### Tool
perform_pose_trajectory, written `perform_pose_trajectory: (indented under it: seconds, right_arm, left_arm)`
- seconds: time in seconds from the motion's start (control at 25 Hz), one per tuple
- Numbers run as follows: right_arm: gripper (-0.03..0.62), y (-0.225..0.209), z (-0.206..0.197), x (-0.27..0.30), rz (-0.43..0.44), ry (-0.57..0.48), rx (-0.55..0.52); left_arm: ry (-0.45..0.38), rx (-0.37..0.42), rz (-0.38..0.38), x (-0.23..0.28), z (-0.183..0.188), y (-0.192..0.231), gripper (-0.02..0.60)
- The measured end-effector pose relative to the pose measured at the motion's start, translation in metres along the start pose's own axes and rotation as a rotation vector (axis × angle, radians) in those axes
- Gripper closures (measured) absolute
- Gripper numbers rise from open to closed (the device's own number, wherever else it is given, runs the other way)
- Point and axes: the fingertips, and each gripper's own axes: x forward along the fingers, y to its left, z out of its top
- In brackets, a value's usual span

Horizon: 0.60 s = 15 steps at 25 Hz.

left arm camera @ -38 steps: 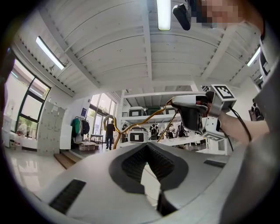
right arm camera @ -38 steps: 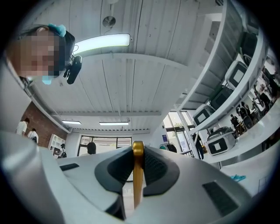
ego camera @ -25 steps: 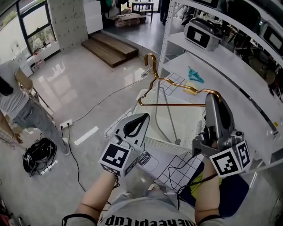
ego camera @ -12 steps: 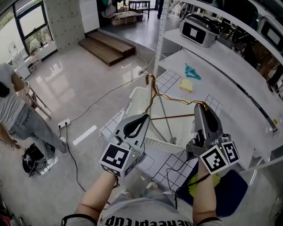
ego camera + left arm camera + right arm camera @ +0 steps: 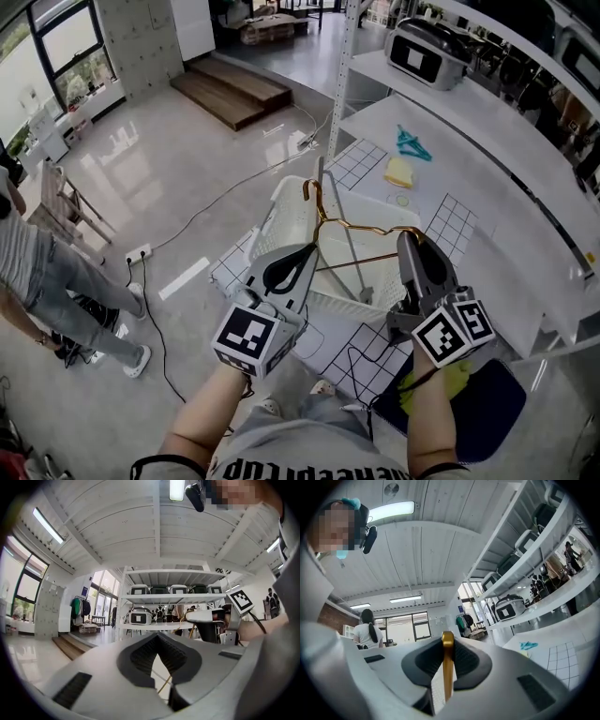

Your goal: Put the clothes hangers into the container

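flanking basket [image 5: 277,211]: shelf post [image 5: 348,75], cable [image 5: 220,203]; gold hanger [image 5: 366,230] in rt tongs [image 5: 406,238]

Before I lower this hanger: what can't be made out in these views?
- Head view: the near part of the container's inside is covered by the left gripper and right gripper; contents unclear.
- Right gripper view: the hanger shows only a short gold strip; the gripper's body hides the rest.
- Head view: the yellow thing beside the teal hanger is too small to identify.
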Motion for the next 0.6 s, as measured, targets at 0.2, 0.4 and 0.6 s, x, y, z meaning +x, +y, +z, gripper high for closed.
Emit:
perform_pose_trajectory:
  seconds: [0.2, 0.4, 0.6]
  right_arm:
    - [0.545, -0.012, -0.018, 0.001, 0.001, 0.039, 0.029]
    - [0.544, -0.023, -0.024, 0.001, 0.006, 0.047, 0.069]
    - [0.534, -0.038, -0.031, -0.002, -0.016, 0.065, 0.092]
  left_arm:
    - [0.01, -0.014, 0.002, 0.007, -0.006, -0.001, 0.569]
    - [0.013, -0.011, 0.005, 0.013, -0.012, 0.0, 0.569]
    - [0.033, -0.034, 0.004, 0.018, -0.017, -0.002, 0.569]
